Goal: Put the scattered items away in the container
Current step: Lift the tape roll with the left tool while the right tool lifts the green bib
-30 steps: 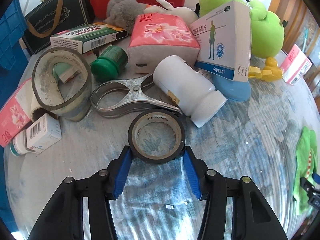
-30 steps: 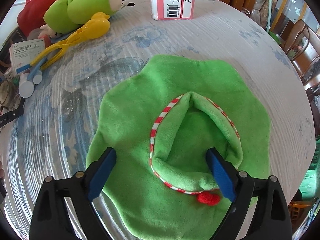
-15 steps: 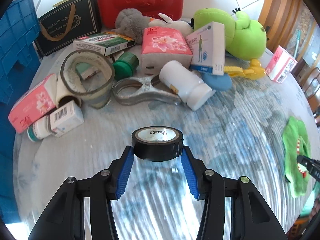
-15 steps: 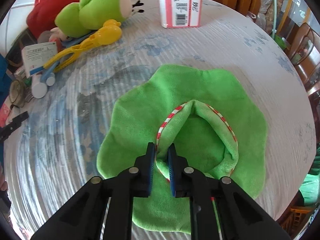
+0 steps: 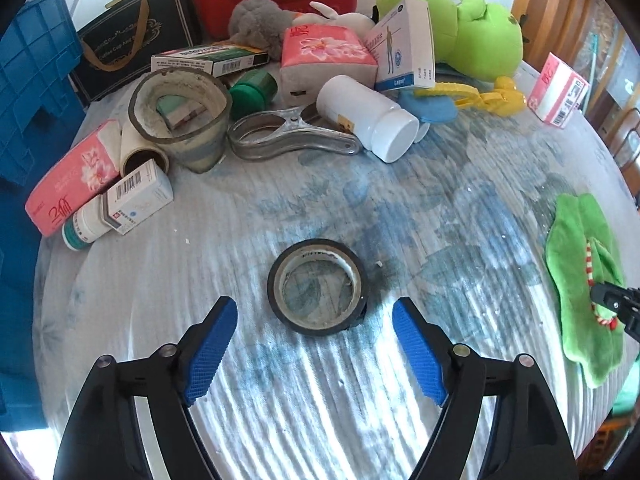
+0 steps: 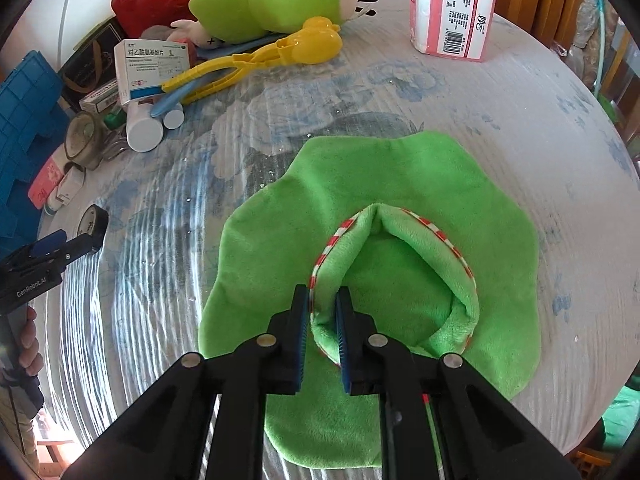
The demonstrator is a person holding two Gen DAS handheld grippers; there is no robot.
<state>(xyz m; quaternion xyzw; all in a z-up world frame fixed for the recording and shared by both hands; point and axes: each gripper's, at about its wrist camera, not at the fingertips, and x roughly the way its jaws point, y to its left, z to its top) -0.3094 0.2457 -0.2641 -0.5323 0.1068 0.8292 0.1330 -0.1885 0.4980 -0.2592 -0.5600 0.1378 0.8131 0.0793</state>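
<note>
On table: left jaws opening around tape roll (image 5: 317, 287); right jaws pinch green cloth (image 6: 376, 248).

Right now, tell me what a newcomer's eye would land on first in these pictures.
First, the bright green plush cloth spread on the near table, with the right gripper shut on its red-and-white striped rim. Next, the black tape roll lying flat and free between the opening jaws of the left gripper. Behind it, a heap of boxes, bottles and plush toys crowds the far edge beside the blue crate.

Both wrist views look steeply down, sharing the table (image 5: 460, 184).
</note>
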